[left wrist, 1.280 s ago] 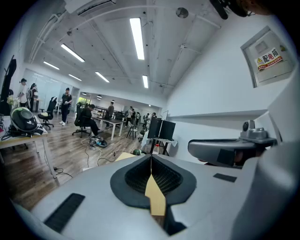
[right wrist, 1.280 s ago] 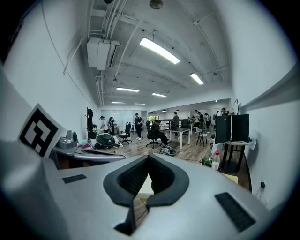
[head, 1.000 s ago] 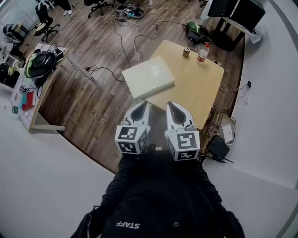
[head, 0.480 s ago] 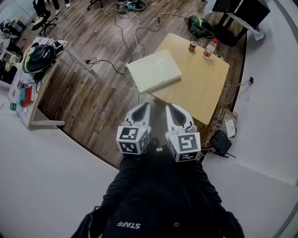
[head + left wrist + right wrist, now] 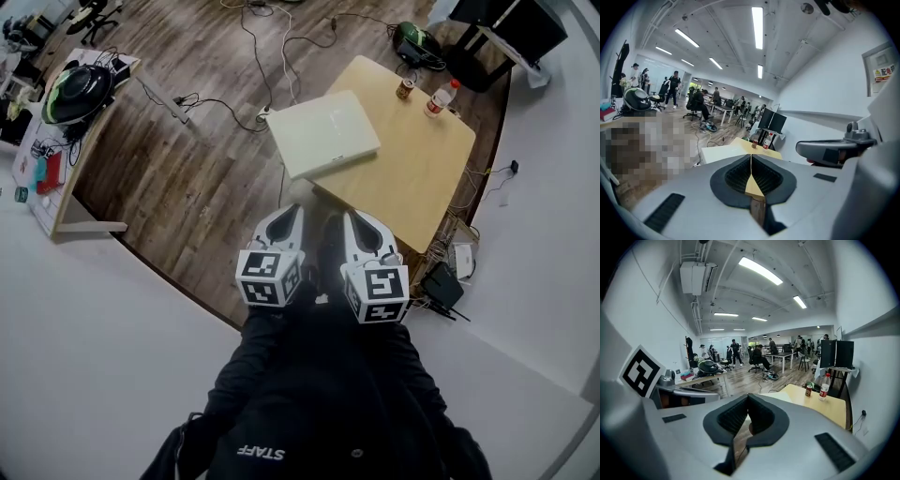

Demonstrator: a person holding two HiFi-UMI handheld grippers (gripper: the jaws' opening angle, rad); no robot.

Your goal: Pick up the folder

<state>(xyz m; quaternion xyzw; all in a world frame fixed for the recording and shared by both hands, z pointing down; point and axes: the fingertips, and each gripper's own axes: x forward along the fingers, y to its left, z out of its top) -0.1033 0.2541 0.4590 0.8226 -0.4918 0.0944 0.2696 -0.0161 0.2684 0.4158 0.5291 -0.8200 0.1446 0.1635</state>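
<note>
The folder (image 5: 323, 133) is a pale cream slab lying on the near left corner of a light wooden table (image 5: 417, 178), partly overhanging its edge. It also shows ahead in the left gripper view as the folder (image 5: 723, 152), and in the right gripper view as the folder (image 5: 777, 397). My left gripper (image 5: 284, 217) and right gripper (image 5: 361, 221) are held side by side close to my body, well short of the table. Both are shut with nothing between the jaws: left gripper (image 5: 751, 157), right gripper (image 5: 748, 396).
A can (image 5: 405, 89) and a plastic bottle (image 5: 438, 99) stand at the table's far edge. Cables (image 5: 267, 56) trail over the wooden floor. A desk with a black helmet (image 5: 70, 89) stands at left. Adapters (image 5: 441, 291) lie by the white wall at right.
Both grippers have sunk a little, still side by side and shut. The head view has shifted, so the table and folder now sit further right and higher in the picture.
</note>
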